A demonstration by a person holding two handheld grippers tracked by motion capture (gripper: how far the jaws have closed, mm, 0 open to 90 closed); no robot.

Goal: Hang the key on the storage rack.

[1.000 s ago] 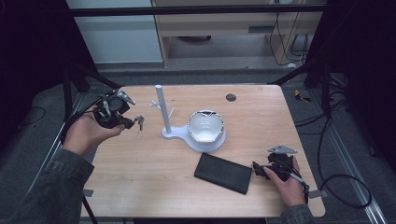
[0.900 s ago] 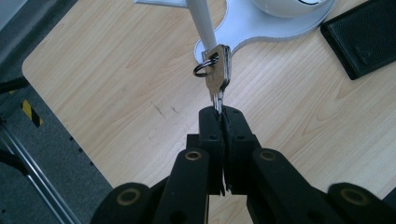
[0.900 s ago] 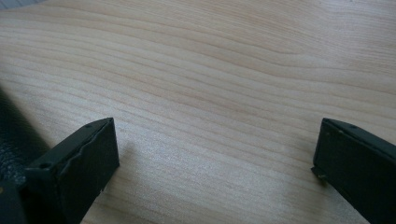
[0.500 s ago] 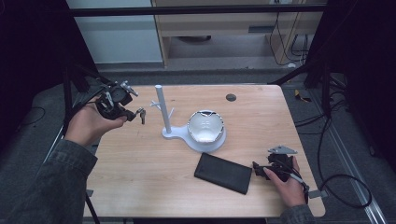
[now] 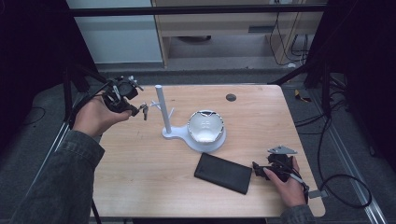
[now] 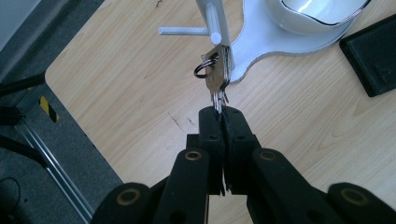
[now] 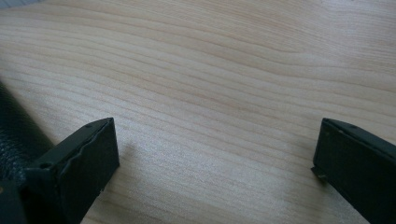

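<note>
Raised and carried farther left since the earlier frame: left claw [image 5: 138, 108], clenched on keys [image 6: 216, 77]. Risk: shallow tip-grip, keys slipped near stand peg [image 6: 215, 24]. Right claw [image 7: 212, 154] released on counter [image 5: 140, 163].

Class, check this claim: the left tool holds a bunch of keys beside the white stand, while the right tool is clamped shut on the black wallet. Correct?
Not quite. The right tool is open over bare table beside the black wallet, as the right gripper view shows. The left tool does hold the keys beside the white stand.

table [image 5: 140, 186]: wood | on it: white stand [image 5: 187, 136], black wallet, probably [image 5: 223, 173]
</note>
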